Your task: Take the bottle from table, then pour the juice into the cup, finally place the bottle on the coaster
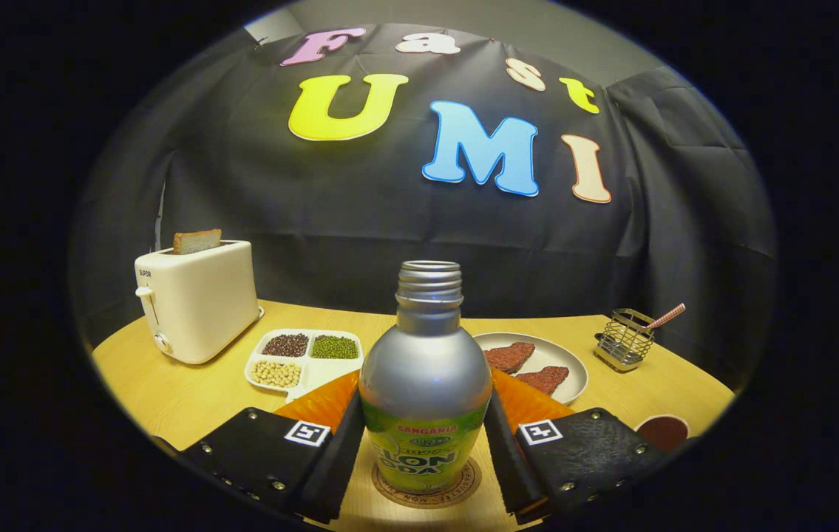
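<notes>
A: Where is your tool (pixel 425 443) right now?

B: Low in the centre of the frame. Your two fingers (pixel 338 451) stand either side of the bottle (pixel 425 384), right against its lower body, but whether both press on it or have let go, I cannot tell.

A: And the bottle?

B: Upright, cap off, its base on the round coaster (pixel 426 493) lying on the table (pixel 168 391) between your fingers.

A: The cup?

B: At lower right, just past your right finger, you have a small round cup (pixel 661 430) with dark contents.

A: What else lies beyond?

B: At left a toaster (pixel 194 303) with a slice of bread (pixel 196 240); mid-frame a divided tray of beans (pixel 301 358); a plate (pixel 567 362) behind the bottle; a wire basket (pixel 624 340) at right.
</notes>
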### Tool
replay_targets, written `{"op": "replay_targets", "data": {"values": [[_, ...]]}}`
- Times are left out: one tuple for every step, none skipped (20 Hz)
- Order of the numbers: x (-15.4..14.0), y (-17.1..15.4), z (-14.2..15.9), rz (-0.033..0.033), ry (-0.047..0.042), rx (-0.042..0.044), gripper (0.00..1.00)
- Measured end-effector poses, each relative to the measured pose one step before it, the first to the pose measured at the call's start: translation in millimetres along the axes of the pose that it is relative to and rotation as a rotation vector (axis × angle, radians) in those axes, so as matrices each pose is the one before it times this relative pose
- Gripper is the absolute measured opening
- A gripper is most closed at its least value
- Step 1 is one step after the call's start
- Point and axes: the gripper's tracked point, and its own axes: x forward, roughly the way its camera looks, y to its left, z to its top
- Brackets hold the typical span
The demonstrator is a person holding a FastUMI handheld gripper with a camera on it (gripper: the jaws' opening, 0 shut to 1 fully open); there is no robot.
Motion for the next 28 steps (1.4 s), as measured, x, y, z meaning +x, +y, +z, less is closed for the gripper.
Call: {"op": "replay_targets", "data": {"values": [[-0.22, -0.38, 0.05, -0.00142, -0.00492, 0.00391, 0.78], [0.85, -0.66, 0.02, -0.00159, -0.00360, 0.00456, 0.78], [0.97, 0.10, -0.01, 0.00091, -0.00249, 0.00048, 0.78], [-2.76, 1.79, -0.80, 0.00724, 0.00175, 0.00124, 0.78], [1.83, 0.97, -1.60, 0.00192, 0.00380, 0.00256, 0.80], [0.09, -0.89, -0.05, 0.00120, -0.00106, -0.00183, 0.80], [-0.52, 0.19, 0.59, 0.00308, 0.00045, -0.00027, 0.80], [0.12, 0.09, -0.48, 0.00432, 0.00362, -0.00087, 0.80], [-1.32, 1.49, 2.89, 0.01295, -0.00863, 0.01023, 0.82], [-1.41, 0.28, 4.61, 0.01216, -0.01492, 0.01141, 0.82], [-6.26, -2.79, 5.78, -0.00519, -0.00753, 0.00584, 0.91], [1.72, -2.04, 2.65, 0.00385, -0.01092, 0.01156, 1.00], [-0.92, -1.21, 2.57, 0.00209, -0.00166, 0.01342, 0.99], [-2.31, -1.15, 0.99, 0.00379, 0.00432, 0.01420, 0.99], [-3.30, 3.08, 4.91, 0.01912, -0.00424, 0.01492, 0.99], [-4.99, 1.47, 6.73, 0.00926, -0.00616, 0.01222, 0.99], [-6.11, -0.30, 10.77, 0.00688, -0.01068, 0.00507, 0.99], [-6.34, -0.99, 12.24, 0.00177, -0.01408, -0.00201, 0.99], [-6.17, -1.80, 14.29, -0.00030, -0.01315, -0.01053, 0.99], [-6.75, -2.06, 14.92, 0.00558, -0.01390, -0.00640, 0.99], [-8.14, -1.32, 14.21, 0.00867, -0.00743, -0.00001, 0.99], [-9.57, -0.98, 16.79, 0.00972, -0.01197, 0.00597, 0.99], [-9.38, -1.46, 19.86, 0.00715, -0.01697, 0.01057, 0.99], [-9.03, -1.49, 21.49, 0.00199, -0.02046, 0.01152, 0.99], [-7.68, -0.41, 21.91, 0.00132, -0.00904, 0.01224, 0.99], [-7.42, 0.12, 21.20, 0.00123, -0.01343, 0.00751, 0.99], [-5.67, 2.45, 20.42, 0.01072, 0.00369, 0.00068, 0.99], [-7.20, 2.84, 18.98, 0.01087, -0.00161, 0.00614, 0.99]]}}
